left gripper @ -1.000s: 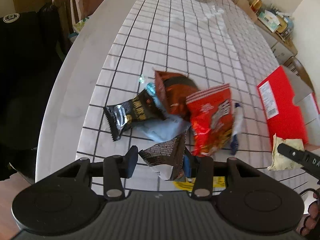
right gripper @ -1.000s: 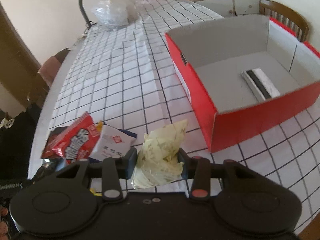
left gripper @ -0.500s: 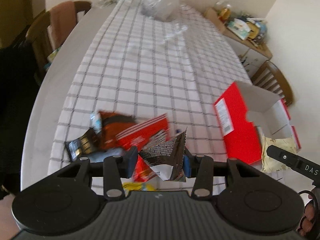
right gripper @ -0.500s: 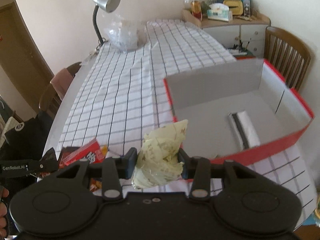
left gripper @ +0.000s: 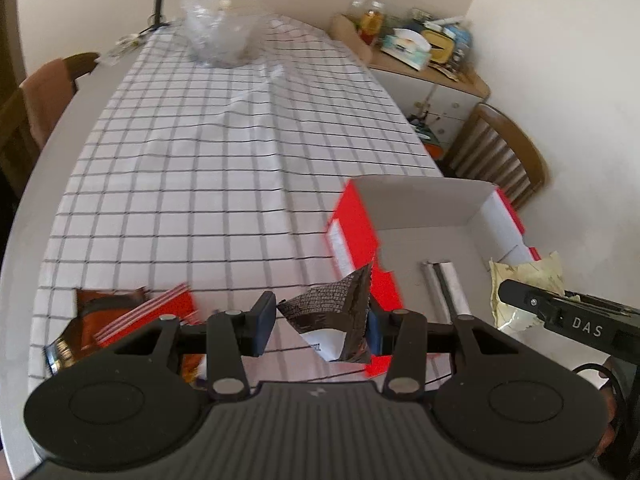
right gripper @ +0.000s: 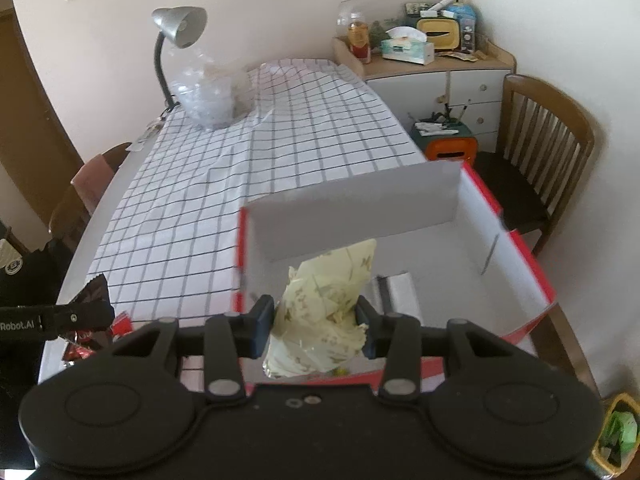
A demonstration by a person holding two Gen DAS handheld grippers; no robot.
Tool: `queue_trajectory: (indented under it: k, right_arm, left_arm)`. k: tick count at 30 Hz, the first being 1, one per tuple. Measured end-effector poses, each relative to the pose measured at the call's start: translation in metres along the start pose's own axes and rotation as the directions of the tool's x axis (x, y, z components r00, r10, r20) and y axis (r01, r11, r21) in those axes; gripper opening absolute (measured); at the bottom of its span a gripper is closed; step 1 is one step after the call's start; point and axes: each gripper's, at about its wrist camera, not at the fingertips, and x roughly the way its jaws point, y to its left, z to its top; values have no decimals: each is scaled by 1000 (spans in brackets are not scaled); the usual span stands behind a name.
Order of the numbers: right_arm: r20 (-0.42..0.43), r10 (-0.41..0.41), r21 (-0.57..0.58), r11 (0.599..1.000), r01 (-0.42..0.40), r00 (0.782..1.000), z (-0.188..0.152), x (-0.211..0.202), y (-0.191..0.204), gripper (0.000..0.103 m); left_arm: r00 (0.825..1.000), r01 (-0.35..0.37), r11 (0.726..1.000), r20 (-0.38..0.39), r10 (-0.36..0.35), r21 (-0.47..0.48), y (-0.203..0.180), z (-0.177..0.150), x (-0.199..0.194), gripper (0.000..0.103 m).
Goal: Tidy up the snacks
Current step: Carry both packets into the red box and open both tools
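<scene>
My left gripper [left gripper: 320,326] is shut on a dark brown snack packet [left gripper: 334,320] and holds it in the air by the near left corner of the open red box [left gripper: 360,236]. My right gripper [right gripper: 316,326] is shut on a pale yellow snack packet [right gripper: 326,312] above the box [right gripper: 532,276]; that packet also shows in the left wrist view [left gripper: 520,292]. A white and black bar [right gripper: 396,292] lies on the box floor. Red and brown snack packets [left gripper: 132,312] lie in a pile on the checked cloth at the lower left.
A clear plastic bag [right gripper: 208,92] and a desk lamp [right gripper: 176,32] stand at the far end of the table. A wooden chair [right gripper: 540,152] stands to the right of the box. A cluttered sideboard [right gripper: 432,60] is against the back wall.
Both grippers have risen and moved right toward the red box, each still holding its packet. The right one has gone from beside the box to over it. The snack pile has dropped to the lower left.
</scene>
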Motion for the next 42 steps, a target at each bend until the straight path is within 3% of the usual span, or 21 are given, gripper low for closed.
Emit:
queue_trajectory:
  k: [12,20,32,42]
  right_arm:
    - [-40,-30,3,1000,30,999,21,24,-73,42]
    - [-100,-36,-17,999,34,994,28,58,-104,42]
    - [-216,-27,-120,993,1,976,18,109,-111,42]
    - [-250,-32,-191,981,-17,968,9,122,-103,42]
  left_arm:
    - [999,2,998,-33,0,56,-76,23,54,44]
    - [995,-38,995,-91,46,92,-112,32,106,44]
    - [972,-78,985,-206,109,155,-139,29,175,44]
    - [951,-125,964,-249,184,235,-152,21,199,45]
